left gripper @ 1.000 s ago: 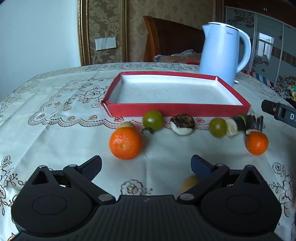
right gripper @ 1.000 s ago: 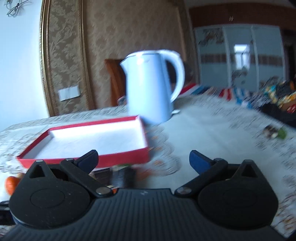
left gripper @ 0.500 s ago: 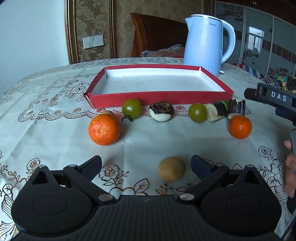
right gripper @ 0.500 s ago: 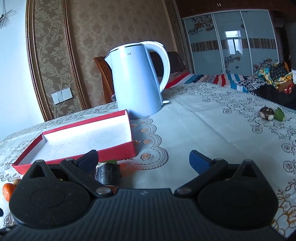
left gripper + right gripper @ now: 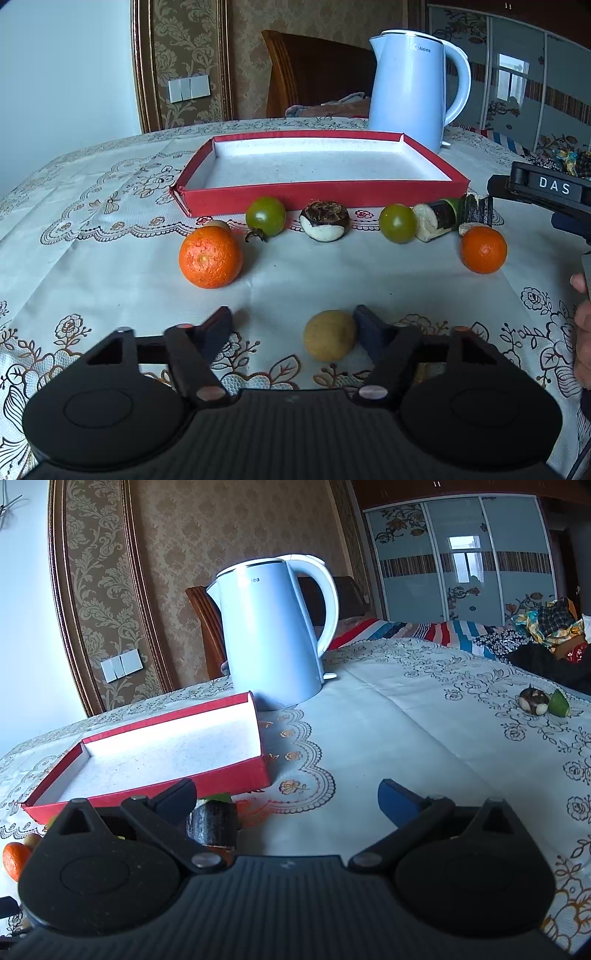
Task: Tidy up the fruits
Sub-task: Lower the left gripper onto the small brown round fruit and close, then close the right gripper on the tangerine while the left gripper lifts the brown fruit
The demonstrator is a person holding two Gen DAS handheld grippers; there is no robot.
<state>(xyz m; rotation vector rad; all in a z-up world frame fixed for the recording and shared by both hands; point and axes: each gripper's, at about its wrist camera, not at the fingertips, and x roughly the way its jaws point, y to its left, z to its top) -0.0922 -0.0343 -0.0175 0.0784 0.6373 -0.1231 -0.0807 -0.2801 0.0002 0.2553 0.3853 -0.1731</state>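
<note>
My left gripper (image 5: 291,328) hovers low over the tablecloth, jaws closing. A small yellow-brown round fruit (image 5: 330,335) lies between them, against the right finger (image 5: 365,326) and well apart from the left one. Beyond it stand a large orange (image 5: 210,256), two green tomatoes (image 5: 266,216) (image 5: 397,223), a dark-and-white water chestnut (image 5: 325,220), a cut dark-skinned piece (image 5: 437,219) and a small orange (image 5: 484,249). Behind them sits the red tray (image 5: 321,192), nothing in it. My right gripper (image 5: 286,797) is open and holds nothing; a dark cut piece (image 5: 212,823) lies by its left finger.
A white kettle (image 5: 413,88) stands behind the tray's right corner. A second water chestnut (image 5: 533,701) and a green wedge (image 5: 559,703) lie far right on the cloth. A person's hand (image 5: 581,325) shows at the right edge. A wooden chair stands behind the table.
The left view has drawn back and the yellow-brown fruit has come between the left fingers, which have narrowed. The right view has turned slightly and sharpened; its jaws stay wide.
</note>
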